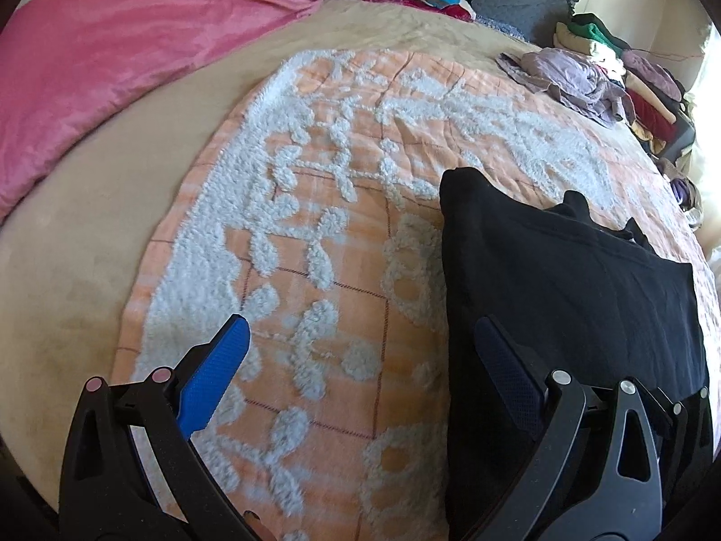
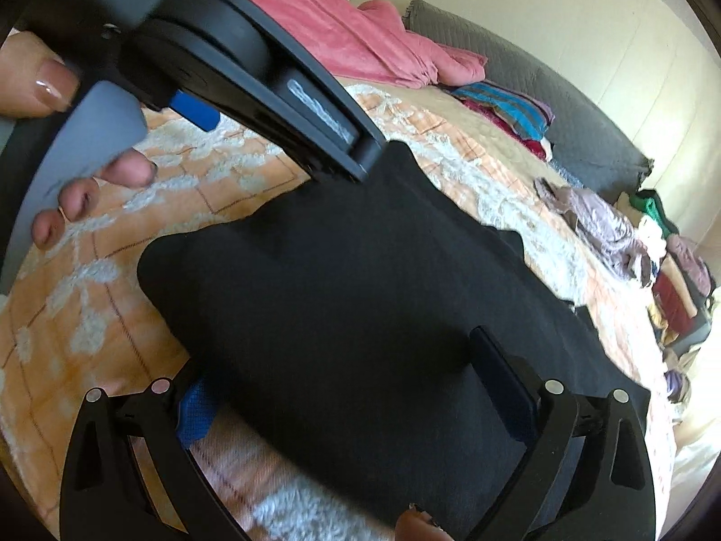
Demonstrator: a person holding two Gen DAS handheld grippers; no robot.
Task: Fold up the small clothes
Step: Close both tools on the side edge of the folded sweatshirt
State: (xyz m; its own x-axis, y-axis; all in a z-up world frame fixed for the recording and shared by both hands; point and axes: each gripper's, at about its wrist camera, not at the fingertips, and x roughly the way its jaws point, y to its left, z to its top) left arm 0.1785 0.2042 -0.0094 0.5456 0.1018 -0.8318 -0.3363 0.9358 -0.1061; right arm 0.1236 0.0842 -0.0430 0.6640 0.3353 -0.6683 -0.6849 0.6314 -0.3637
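Jaws: both spread | black garment (image 2: 360,279) flat on orange-white bedspread (image 1: 315,225) | pink blanket (image 1: 135,45) behind

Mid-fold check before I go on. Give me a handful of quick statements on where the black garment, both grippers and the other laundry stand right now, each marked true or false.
1. The black fabric garment lies on the orange-and-white tufted blanket. True.
2. The left gripper is clamped on the garment. False: its jaws are wide open, one blue finger over the blanket, the other over the garment.
3. The right gripper is open, jaws straddling the garment. True.
4. The pink fleece blanket covers the garment. False: it lies bunched at the bed's far side, apart.
5. A crumpled lilac garment lies beyond the black one. True.
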